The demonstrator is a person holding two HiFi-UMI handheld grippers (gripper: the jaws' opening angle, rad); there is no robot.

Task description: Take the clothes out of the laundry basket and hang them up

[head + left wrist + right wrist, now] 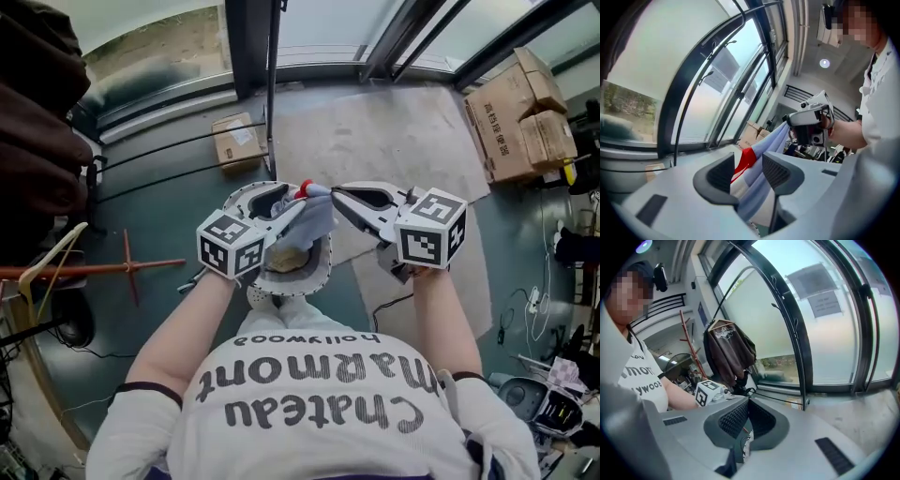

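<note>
Glazed room, grey floor, boxes (516,112) at 2 o'clock, hanger (45,262) at 9: garment (314,217) held above basket (323,267) at centre, right gripper (747,414) pinching one edge, left gripper (749,168) jaws apart with cloth loose between, apparently to spread it for hanging.

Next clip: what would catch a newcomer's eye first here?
A pale blue garment with a red patch is stretched between the left tongs and right tongs at the centre of the head view, above the white basket. The right tongs are shut on it; the left tongs stand open with the cloth between them. A dark brown jacket hangs at that view's far left.
</note>
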